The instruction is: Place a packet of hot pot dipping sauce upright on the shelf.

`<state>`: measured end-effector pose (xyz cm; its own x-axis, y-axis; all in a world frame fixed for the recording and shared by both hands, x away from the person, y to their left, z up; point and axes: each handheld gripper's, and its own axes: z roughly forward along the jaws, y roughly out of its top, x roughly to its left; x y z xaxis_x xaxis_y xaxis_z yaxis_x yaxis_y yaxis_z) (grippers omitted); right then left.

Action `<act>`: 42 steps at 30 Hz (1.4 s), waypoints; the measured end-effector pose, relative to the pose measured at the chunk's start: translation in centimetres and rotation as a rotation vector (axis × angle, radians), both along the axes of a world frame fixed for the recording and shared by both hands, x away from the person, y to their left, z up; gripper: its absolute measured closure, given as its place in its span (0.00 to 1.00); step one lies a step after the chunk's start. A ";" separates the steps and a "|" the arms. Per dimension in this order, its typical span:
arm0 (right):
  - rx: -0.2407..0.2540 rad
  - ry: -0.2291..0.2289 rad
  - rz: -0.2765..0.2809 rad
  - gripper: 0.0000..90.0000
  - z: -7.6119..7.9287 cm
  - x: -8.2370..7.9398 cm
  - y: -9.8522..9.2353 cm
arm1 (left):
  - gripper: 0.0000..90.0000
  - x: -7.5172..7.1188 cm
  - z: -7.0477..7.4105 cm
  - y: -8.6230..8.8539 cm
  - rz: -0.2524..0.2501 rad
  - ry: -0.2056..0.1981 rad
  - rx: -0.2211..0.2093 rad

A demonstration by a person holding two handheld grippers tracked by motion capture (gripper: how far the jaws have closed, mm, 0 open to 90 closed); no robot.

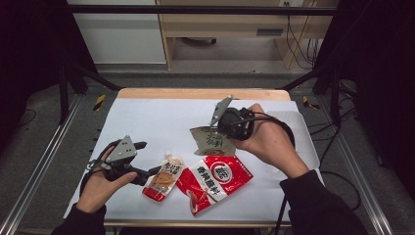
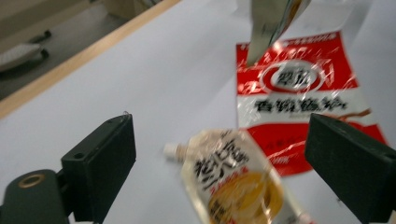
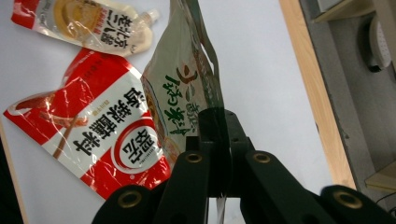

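Observation:
My right gripper (image 1: 224, 132) (image 3: 217, 120) is shut on the edge of an olive-and-cream snack packet (image 1: 209, 140) (image 3: 182, 79), which hangs off the table above the others. A red-and-white snack packet (image 1: 215, 178) (image 3: 93, 135) (image 2: 299, 93) lies flat near the front edge. Left of it lies a spouted cream-and-red sauce pouch (image 1: 164, 177) (image 2: 233, 182) (image 3: 88, 21). My left gripper (image 1: 149, 159) (image 2: 224, 163) stands open just left of the pouch, jaws wide on either side of its spout end, not touching it. The held packet's corner (image 2: 271, 23) dangles beyond.
A white sheet (image 1: 161, 117) covers the table, with a wooden edge (image 1: 195, 93) at the far side. Metal frame rails (image 1: 44, 161) run along both sides. Cables (image 1: 337, 176) trail off to the right. Bare sheet lies at the back left.

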<state>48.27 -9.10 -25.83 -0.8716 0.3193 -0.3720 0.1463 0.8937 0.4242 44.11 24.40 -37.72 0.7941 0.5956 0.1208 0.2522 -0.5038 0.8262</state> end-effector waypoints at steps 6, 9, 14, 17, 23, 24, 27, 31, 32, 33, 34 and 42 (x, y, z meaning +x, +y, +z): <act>0.034 -0.014 -0.036 1.00 1.0 0.1 -2.6 | 0.06 -0.3 -1.7 2.8 0.124 -0.010 -0.044; 0.043 -0.032 -0.051 1.00 1.6 0.0 -3.7 | 0.06 -0.4 -3.0 5.0 0.215 -0.021 -0.074; 0.048 -0.052 -0.069 1.00 2.4 -0.3 -5.2 | 0.07 0.0 -4.3 6.6 0.263 0.010 -0.077; 0.078 -0.083 -0.117 1.00 3.5 -0.9 -7.2 | 0.07 0.4 -5.0 8.0 0.361 -0.007 -0.097; 0.102 -0.101 -0.188 1.00 4.4 -1.2 -10.4 | 0.08 0.7 -5.5 9.3 0.448 -0.012 -0.121; 0.102 -0.103 -0.196 1.00 4.4 -1.2 -10.8 | 0.08 0.6 -5.4 9.3 0.454 -0.016 -0.129; 0.103 -0.123 -0.226 1.00 4.1 -1.6 -12.4 | 0.08 0.7 -5.5 9.3 0.457 -0.019 -0.126; 0.113 -0.125 -0.271 1.00 3.5 -1.8 -14.5 | 0.08 0.8 -5.4 8.9 0.458 -0.053 -0.087; 0.119 -0.124 -0.283 1.00 3.3 -1.8 -15.0 | 0.08 0.8 -5.4 8.9 0.458 -0.053 -0.087; 0.119 -0.124 -0.283 1.00 3.3 -1.8 -15.0 | 0.08 0.9 -5.4 8.8 0.458 -0.059 -0.075; 0.126 -0.123 -0.300 1.00 3.0 -1.7 -15.9 | 0.08 1.0 -5.5 8.7 0.459 -0.052 -0.070; 0.138 -0.132 -0.337 1.00 2.2 -1.2 -17.4 | 0.09 1.2 -5.8 8.5 0.463 -0.045 -0.051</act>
